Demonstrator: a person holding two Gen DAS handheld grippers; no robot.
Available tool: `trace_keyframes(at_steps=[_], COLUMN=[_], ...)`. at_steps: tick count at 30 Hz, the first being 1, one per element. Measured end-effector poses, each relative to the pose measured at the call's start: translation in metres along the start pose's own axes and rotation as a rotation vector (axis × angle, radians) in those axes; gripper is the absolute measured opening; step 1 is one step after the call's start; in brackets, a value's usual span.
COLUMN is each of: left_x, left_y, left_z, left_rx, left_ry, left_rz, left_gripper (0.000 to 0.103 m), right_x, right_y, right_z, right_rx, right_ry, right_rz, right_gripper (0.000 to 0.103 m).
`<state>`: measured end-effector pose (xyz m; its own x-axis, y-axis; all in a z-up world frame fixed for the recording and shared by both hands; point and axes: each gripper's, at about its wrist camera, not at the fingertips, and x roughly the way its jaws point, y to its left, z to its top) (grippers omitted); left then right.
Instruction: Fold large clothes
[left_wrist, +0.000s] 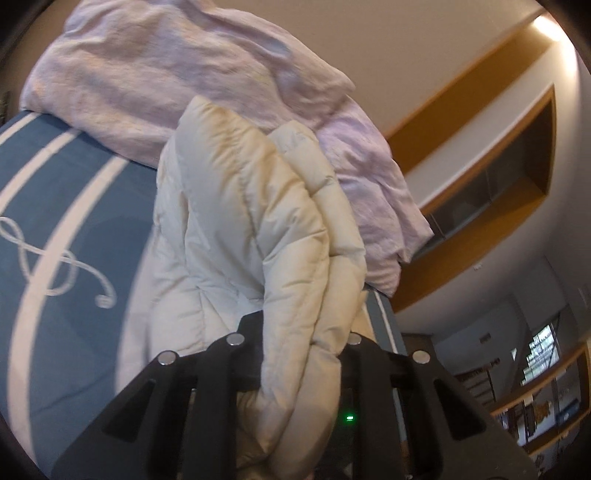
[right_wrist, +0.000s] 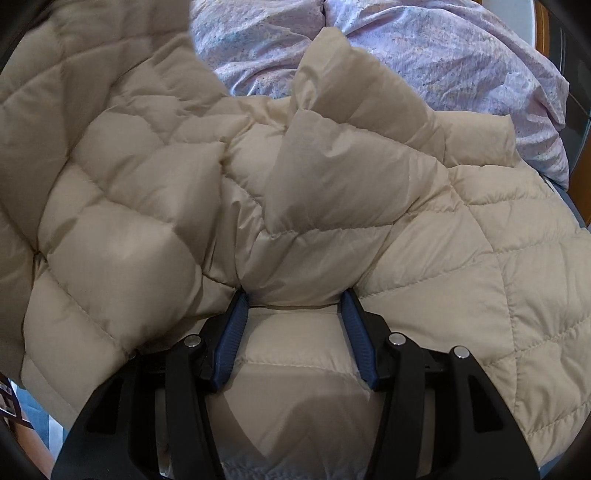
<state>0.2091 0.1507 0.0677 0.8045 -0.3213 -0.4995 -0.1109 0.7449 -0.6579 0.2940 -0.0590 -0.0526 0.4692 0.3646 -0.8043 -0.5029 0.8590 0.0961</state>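
A cream quilted puffer jacket (left_wrist: 240, 221) hangs in a bunched fold from my left gripper (left_wrist: 299, 332), which is shut on it and holds it up above the bed; the fabric hides the fingertips. In the right wrist view the same jacket (right_wrist: 147, 184) lies spread over the bed and fills most of the picture. My right gripper (right_wrist: 293, 306) points down into it. Its blue pads (right_wrist: 232, 332) stand well apart and press on a thick puffy fold between them.
A crumpled pink duvet (left_wrist: 166, 74) is piled at the back of the bed, seen behind the jacket as the duvet (right_wrist: 443, 55). A blue bedsheet (left_wrist: 55, 258) with white stripes lies to the left. A wood-trimmed wall niche (left_wrist: 517, 166) and a railing (left_wrist: 535, 387) are on the right.
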Motion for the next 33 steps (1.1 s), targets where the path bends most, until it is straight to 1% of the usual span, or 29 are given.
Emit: trace_keyframes(at_steps=[7,14,23,33], left_x=[0.038,0.069,0.101,0.114], left_y=[-0.025,-0.038,-0.045,-0.044], left_z=[-0.014,-0.027,-0.041,-0.047], left_rx=[-0.008,-0.018,0.0,0.009], left_ry=[0.065,0.124,0.162,0.18], left_rz=[-0.066,-0.095,-0.052,-0.01], left_gripper=[0.018,0.018,0.018,0.019], right_x=[0.0,-0.004,-0.011,-0.026], right_y=[-0.008,-0.019,-0.034,-0.051], right_z=[0.002,0.002,0.001,-0.008], right_rx=[0.019,0.041,0.053,0.049], right_ry=[-0.005,-0.017,-0.035,-0.051], right_rz=[0.022,0.043,0.056,0.053], right_gripper=[0.054,0.054,0.054,0.052])
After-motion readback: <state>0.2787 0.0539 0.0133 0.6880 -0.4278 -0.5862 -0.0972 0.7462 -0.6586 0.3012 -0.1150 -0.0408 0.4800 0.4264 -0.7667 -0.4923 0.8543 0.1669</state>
